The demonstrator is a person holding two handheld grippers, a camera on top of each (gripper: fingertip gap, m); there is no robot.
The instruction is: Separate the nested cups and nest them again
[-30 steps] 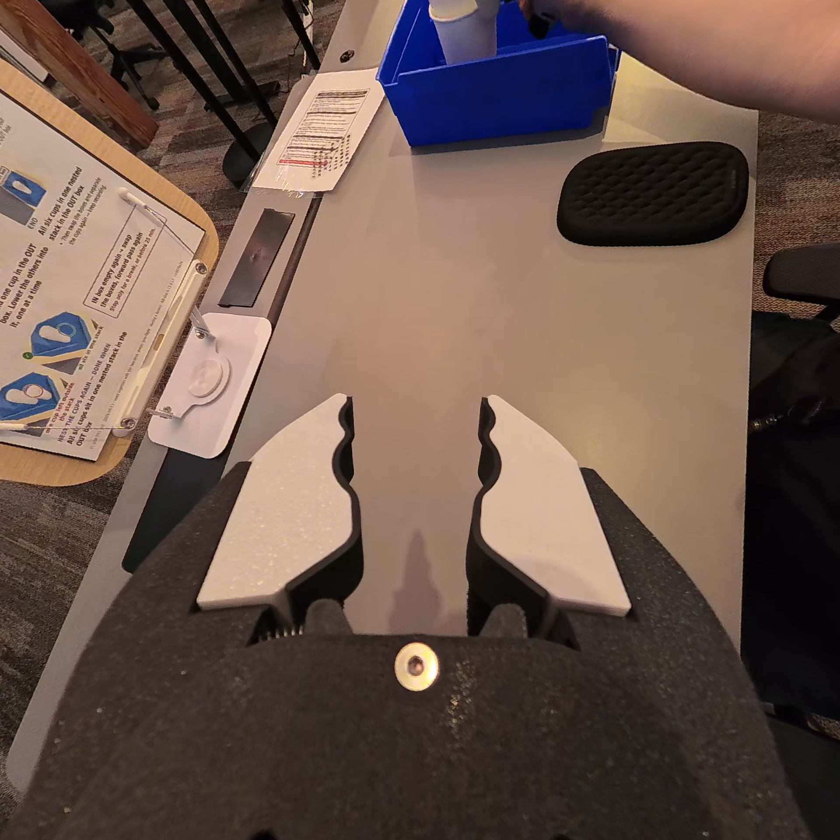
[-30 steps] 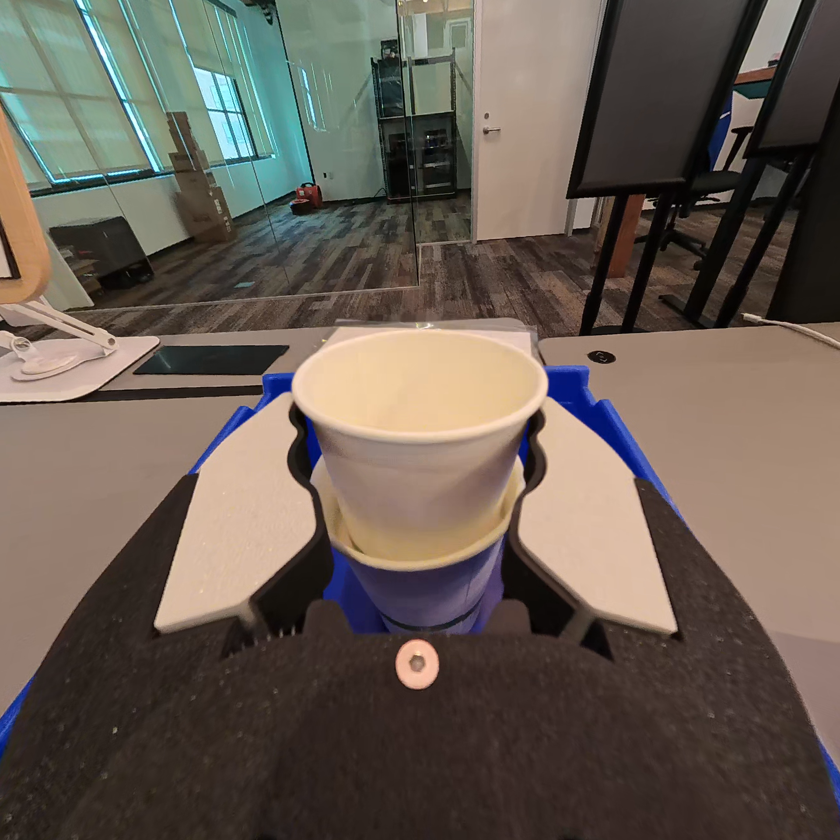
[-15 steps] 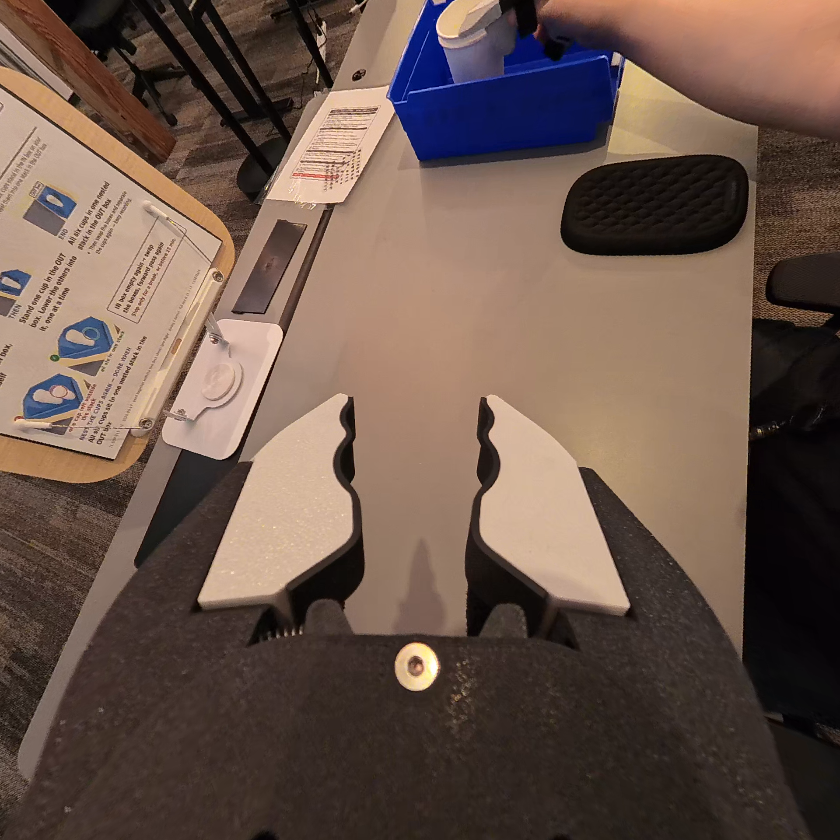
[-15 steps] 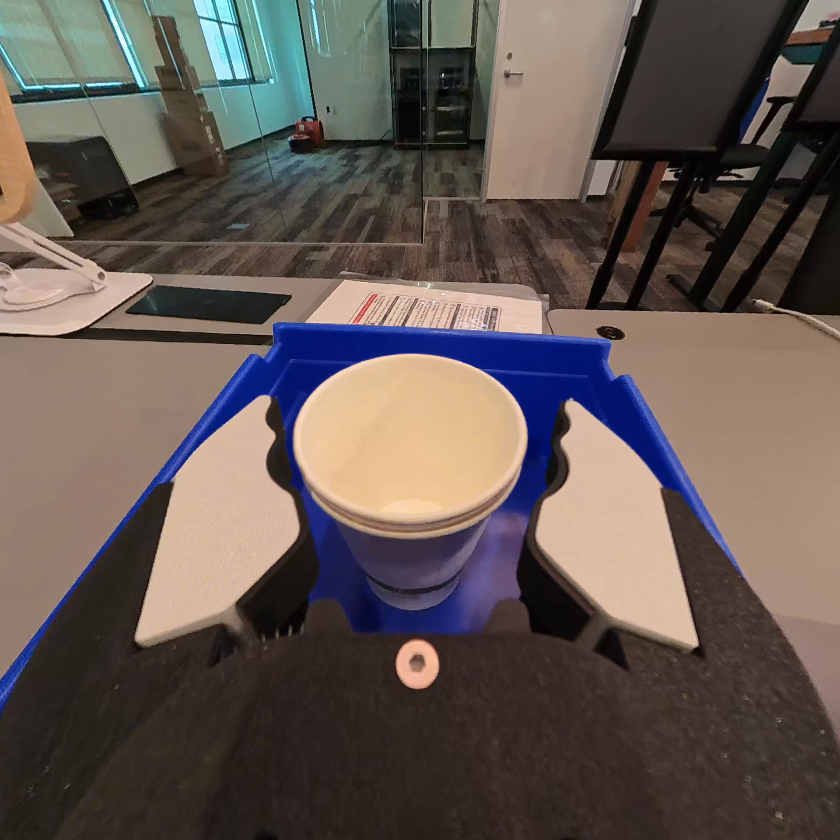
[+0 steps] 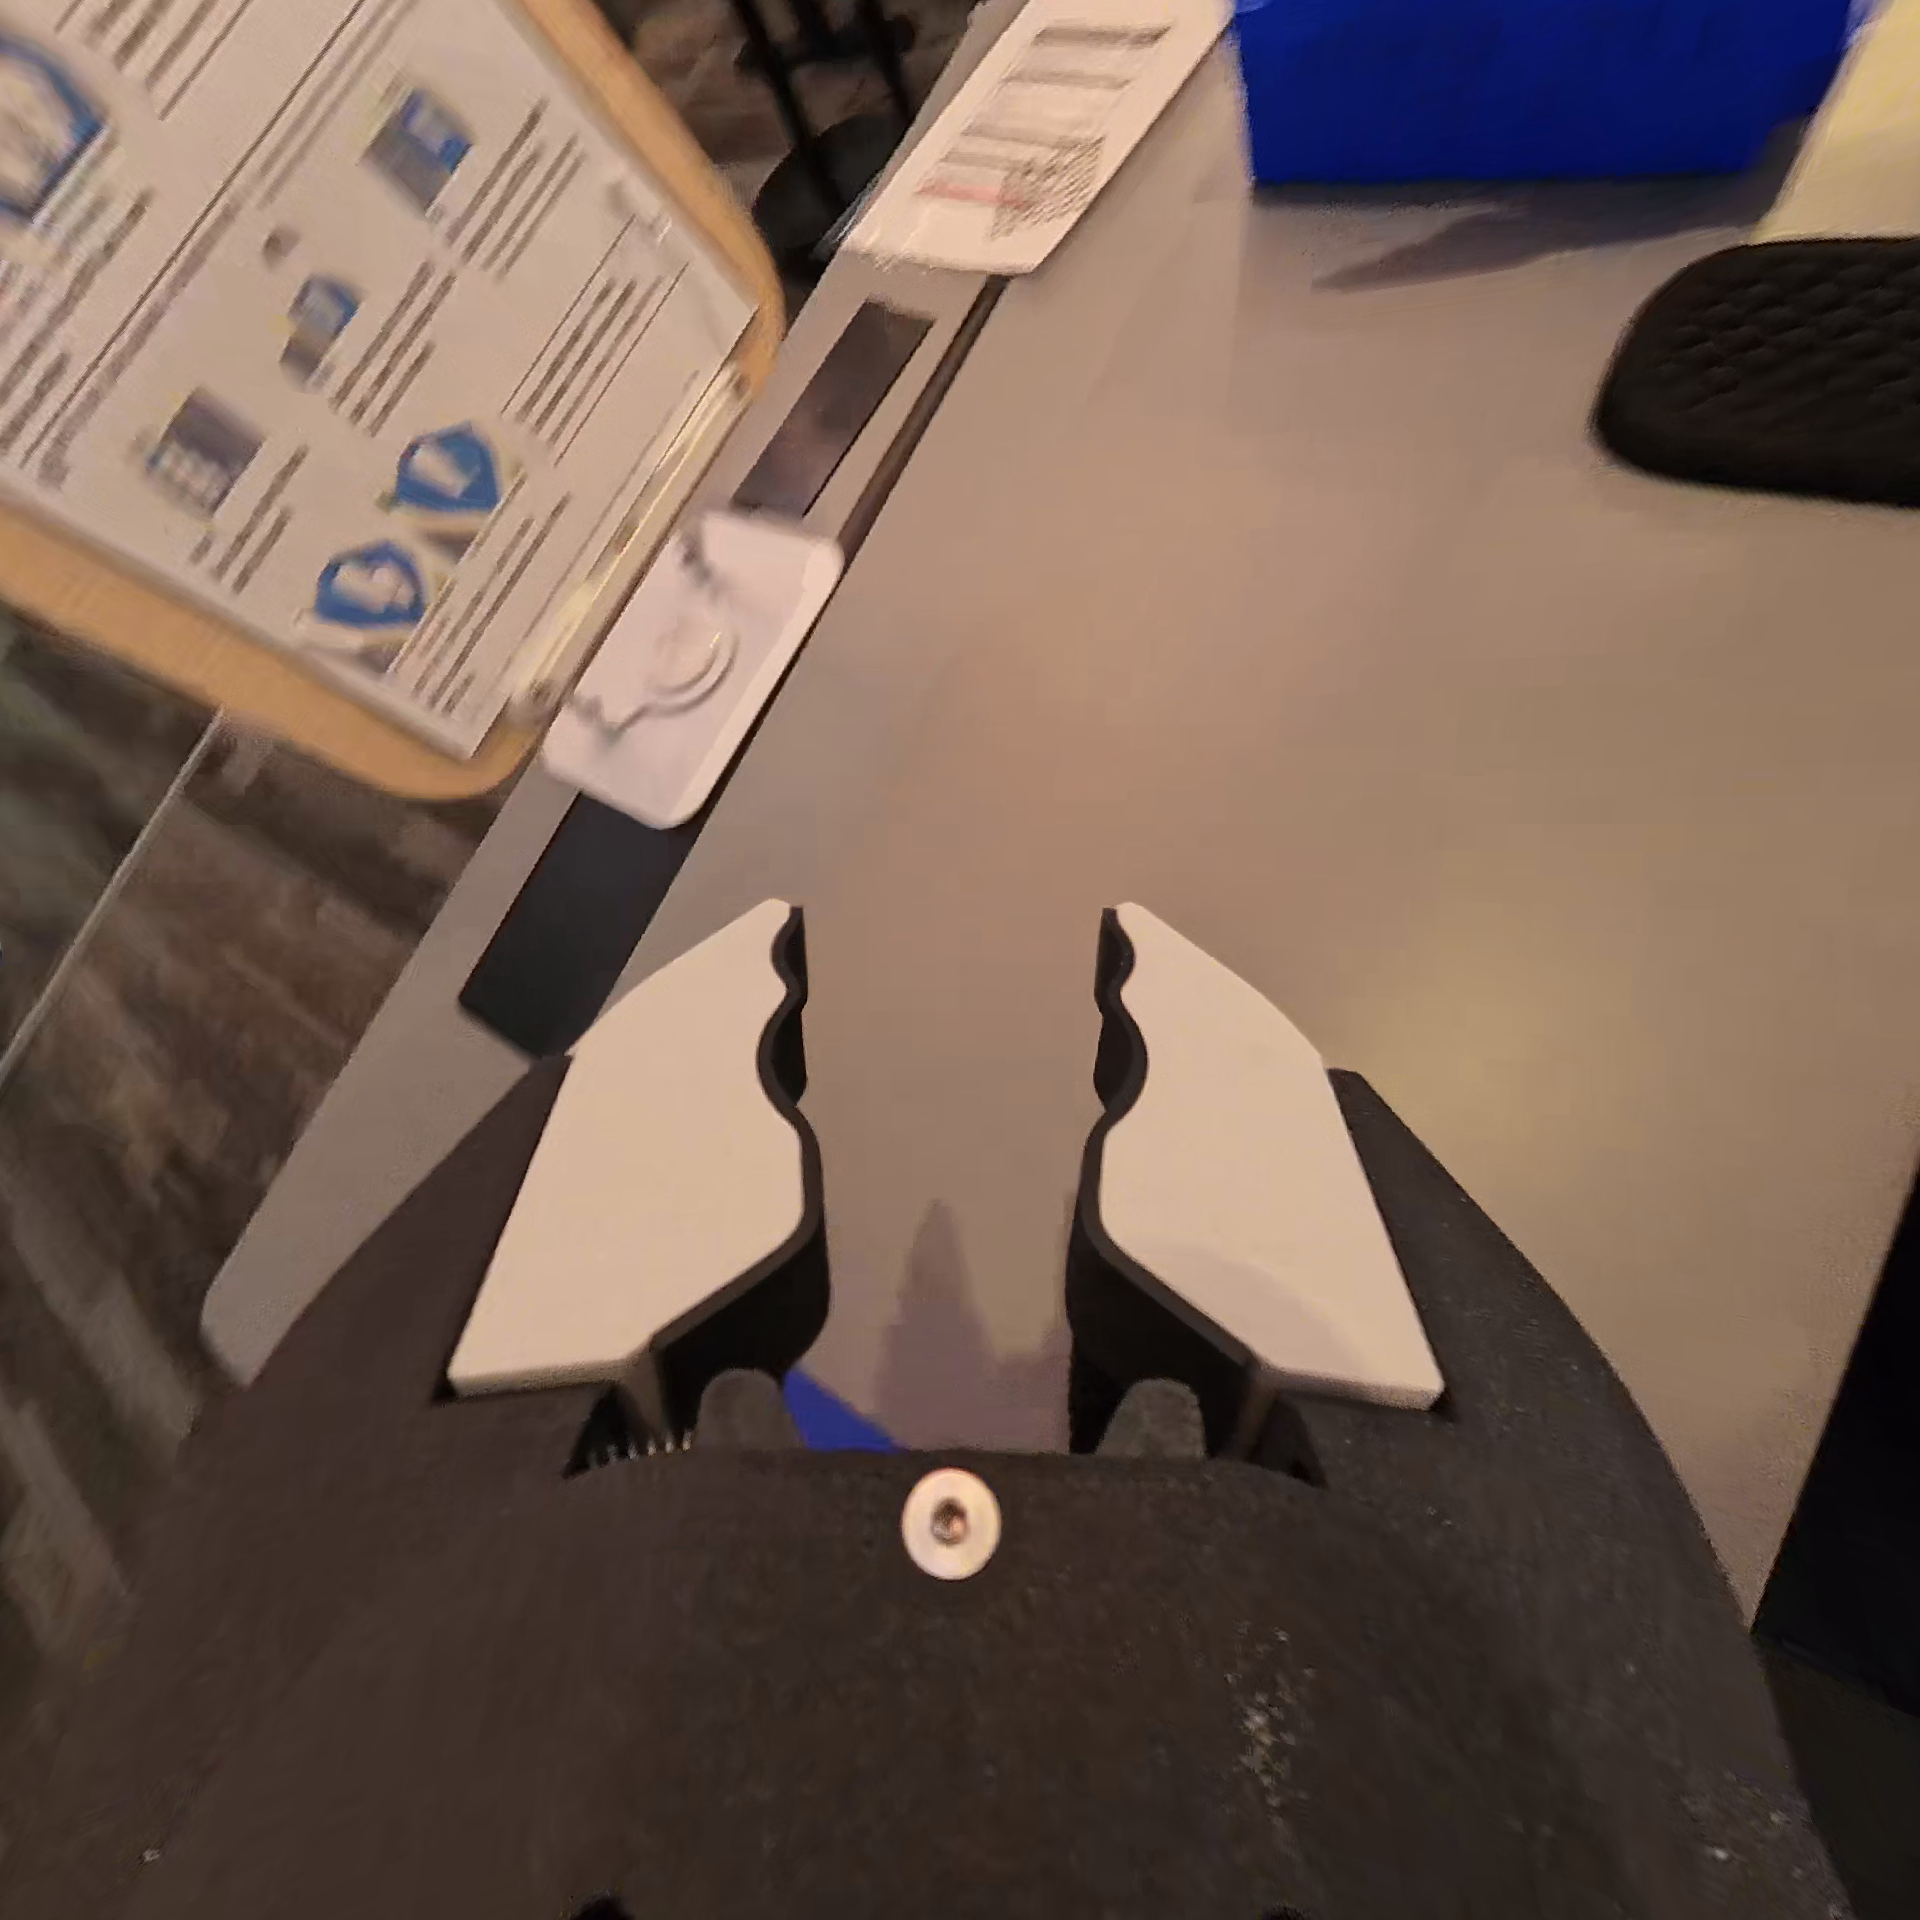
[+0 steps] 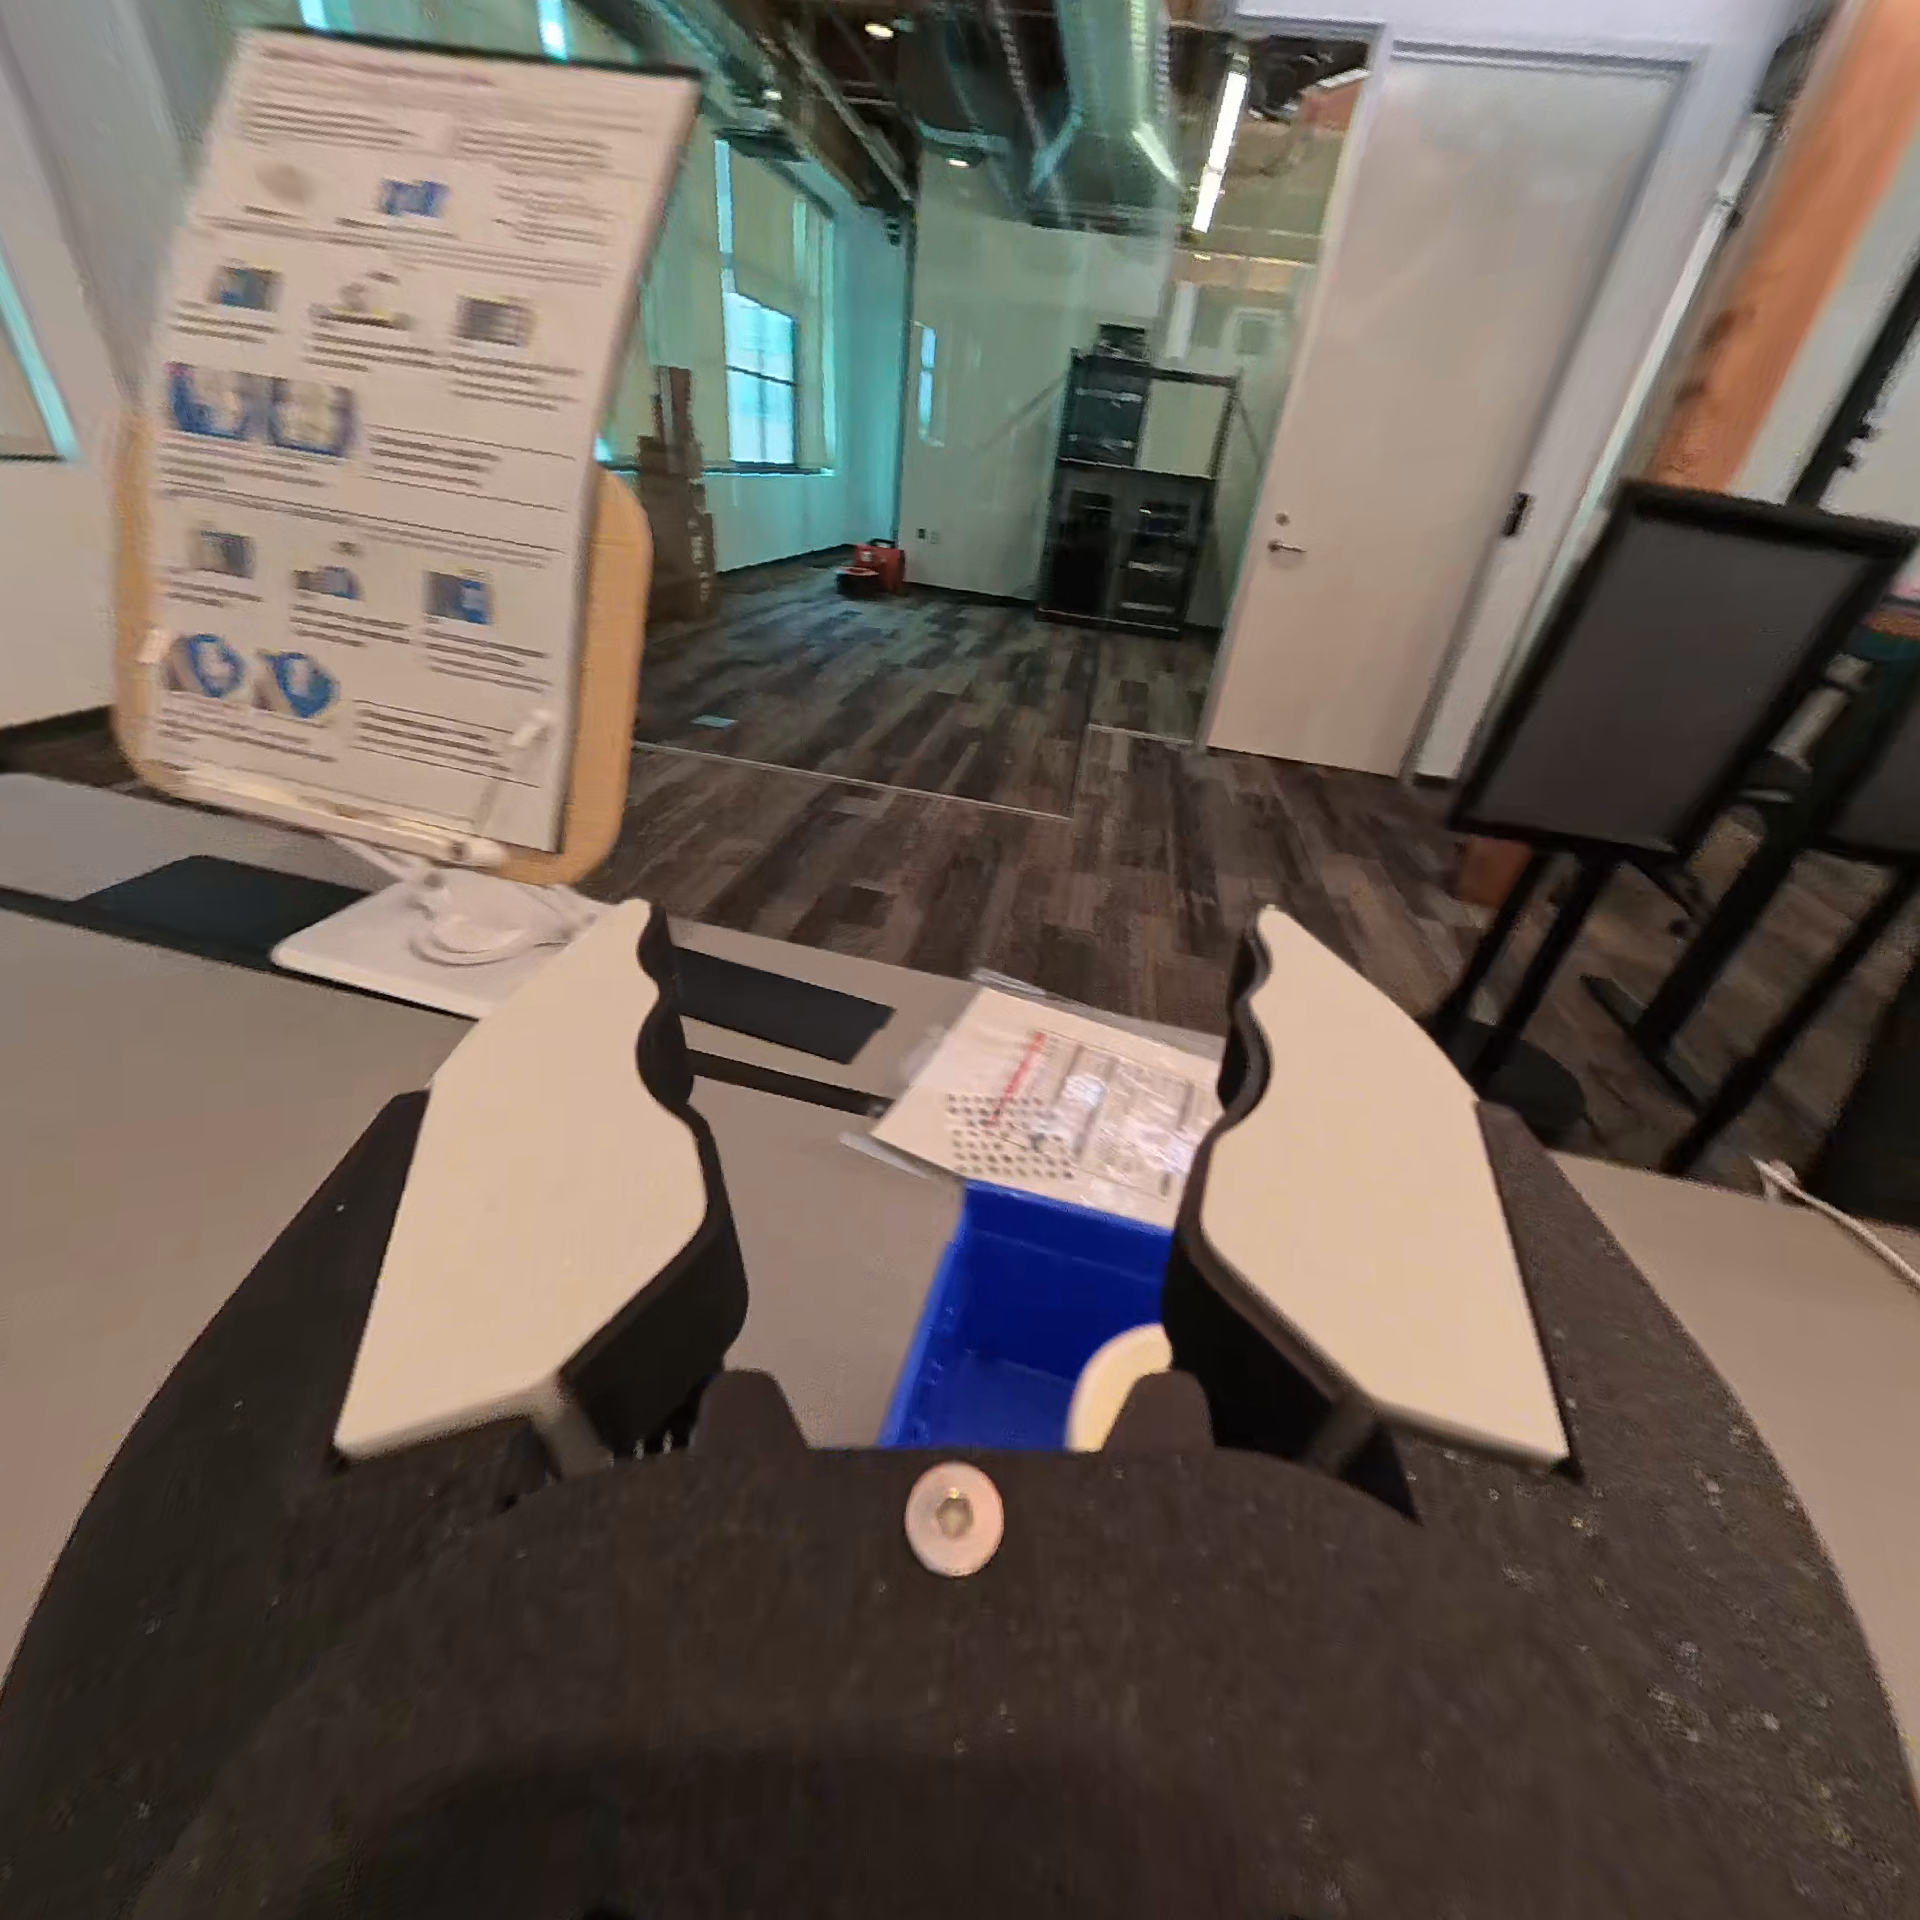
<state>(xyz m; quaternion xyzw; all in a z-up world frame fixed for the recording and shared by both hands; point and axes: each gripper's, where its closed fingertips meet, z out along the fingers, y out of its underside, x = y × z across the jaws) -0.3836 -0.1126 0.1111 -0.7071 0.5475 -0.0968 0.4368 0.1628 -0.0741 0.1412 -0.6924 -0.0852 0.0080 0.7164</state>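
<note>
Your left gripper [image 5: 951,925] and right gripper [image 6: 951,935] both gape, holding nothing. The white paper cup stack [image 6: 1127,1387] sits in the blue plastic bin [image 6: 1039,1309] at the grey table's [image 5: 1299,727] far edge, just below your right fingers.

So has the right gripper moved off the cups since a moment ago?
Yes. The right gripper has pulled up and left; the cups now sit low beside its right finger inside the blue bin.
</note>
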